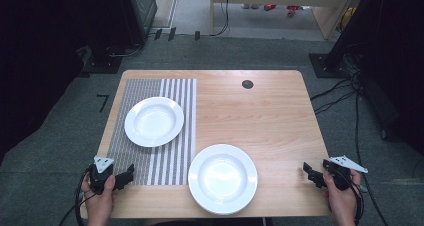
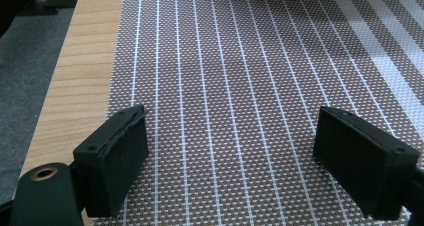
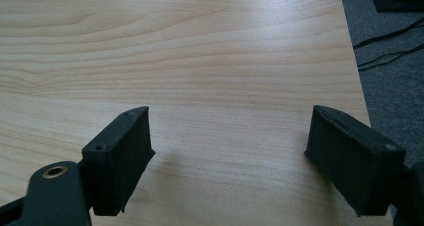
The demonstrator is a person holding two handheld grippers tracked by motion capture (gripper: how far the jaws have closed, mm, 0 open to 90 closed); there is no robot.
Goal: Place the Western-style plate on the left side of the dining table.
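Where visible above, two plates

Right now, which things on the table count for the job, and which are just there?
In the job:
near plate
far plate
striped placemat
left tool, open
right tool, open

Just there:
cable hole
floor cables

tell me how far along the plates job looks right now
Already done: one white plate sits on the striped placemat. The second white plate lies on the bare wooden table, touching the mat's right edge. In hand: nothing. The left gripper hovers open over the mat's near corner, and the right gripper is open over bare wood near the right edge. Left, probably: handling the near plate, which neither gripper touches.
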